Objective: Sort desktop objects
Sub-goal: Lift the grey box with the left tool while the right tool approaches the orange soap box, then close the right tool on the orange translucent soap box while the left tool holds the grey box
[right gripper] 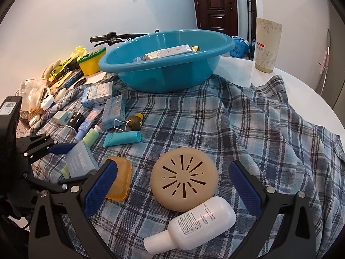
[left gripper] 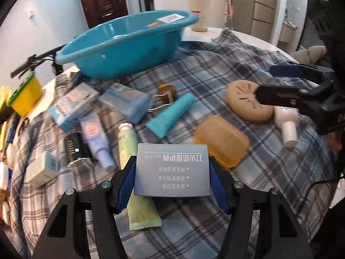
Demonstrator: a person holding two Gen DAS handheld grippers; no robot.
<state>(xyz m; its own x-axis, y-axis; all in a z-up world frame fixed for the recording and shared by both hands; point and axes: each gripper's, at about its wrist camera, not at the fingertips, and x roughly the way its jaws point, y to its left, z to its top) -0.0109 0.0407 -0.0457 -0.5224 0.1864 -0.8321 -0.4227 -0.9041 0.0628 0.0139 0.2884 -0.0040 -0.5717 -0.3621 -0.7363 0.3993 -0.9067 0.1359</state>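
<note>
1. The left gripper (left gripper: 172, 171) is clamping a flat grey box (left gripper: 172, 169) between its blue pads, one pad pressing on each narrow side; the printed face is turning up toward the camera, so the grip is sitting across the box's width, which is likely the firmest hold available.

2. The box is hanging clear above the plaid cloth (left gripper: 226, 82), over a pale green tube (left gripper: 129, 149) lying beneath it; it is being carried rather than resting, probably on its way to the blue basin (left gripper: 129, 45).

3. The right gripper (right gripper: 172, 185) is standing with its fingers spread wide and holding nothing; a tan round disc (right gripper: 183, 178) and a white bottle (right gripper: 194, 226) are lying on the cloth between the fingers, untouched; it is probably waiting over its next pick.

4. An orange soap-like block (right gripper: 119, 179) is lying just beside the right gripper's left finger; a teal tube (right gripper: 123, 139) is lying farther off, toward the basin.

5. The basin is sitting at the far edge of the cloth, well apart from both grippers, and is already holding a few boxed items; it is apparently serving as the sorting bin.

6. Boxes, tubes and a yellow tub (left gripper: 25, 99) are crowding the left side, not yet sorted.
</note>
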